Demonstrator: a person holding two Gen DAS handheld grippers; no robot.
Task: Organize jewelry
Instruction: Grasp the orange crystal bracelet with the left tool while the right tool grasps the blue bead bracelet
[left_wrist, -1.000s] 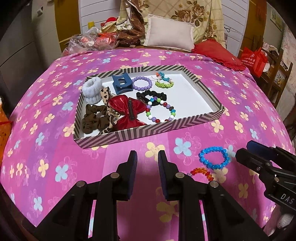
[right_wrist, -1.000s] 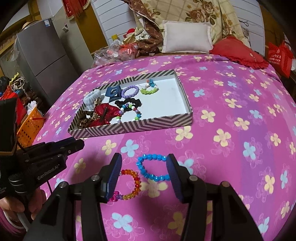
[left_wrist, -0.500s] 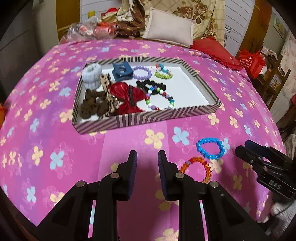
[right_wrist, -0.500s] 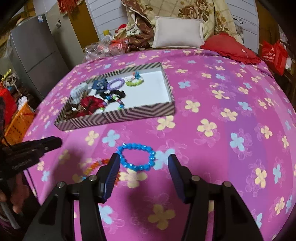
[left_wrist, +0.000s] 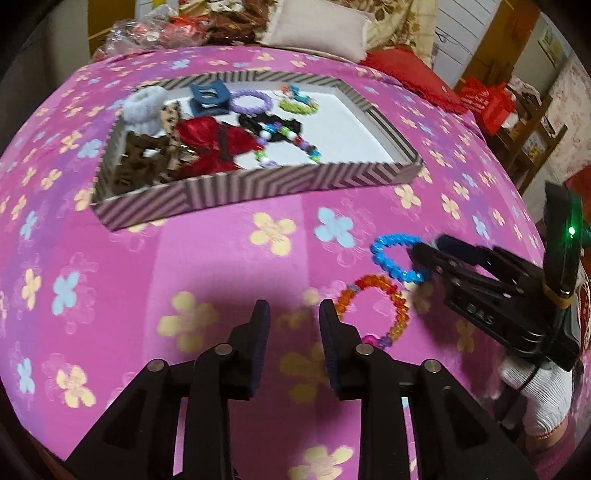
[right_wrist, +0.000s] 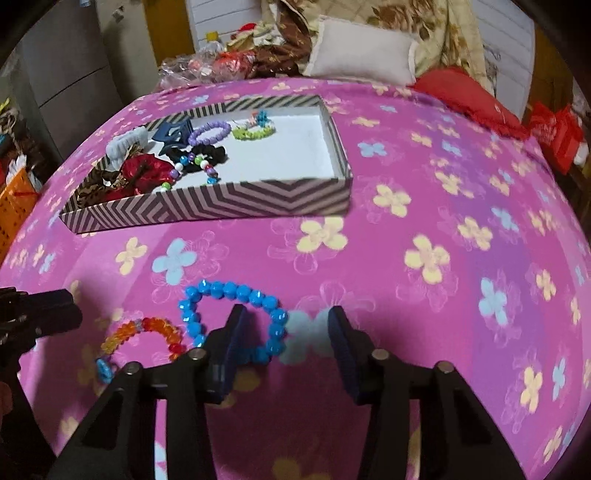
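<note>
A blue bead bracelet (right_wrist: 233, 318) lies on the pink flowered bedspread. My right gripper (right_wrist: 286, 341) is open and low over it, its left finger inside the ring and the ring's right side between the fingers. The bracelet also shows in the left wrist view (left_wrist: 397, 256), with the right gripper (left_wrist: 428, 251) at its right edge. An orange bead bracelet (right_wrist: 142, 338) lies just left of it and shows in the left wrist view (left_wrist: 376, 308). My left gripper (left_wrist: 294, 326) is open and empty, just left of the orange bracelet.
A chevron-patterned tray (left_wrist: 258, 186) (right_wrist: 207, 206) farther back holds several hair ties, bows, a clip and bead bracelets on its left half. Pillows (right_wrist: 364, 55) and clutter lie at the bed's far end. A fridge (right_wrist: 62, 74) stands left.
Both grippers moved forward and down toward the bed. The right gripper now straddles the right side of the blue bracelet. The left gripper came closer to the orange bracelet.
</note>
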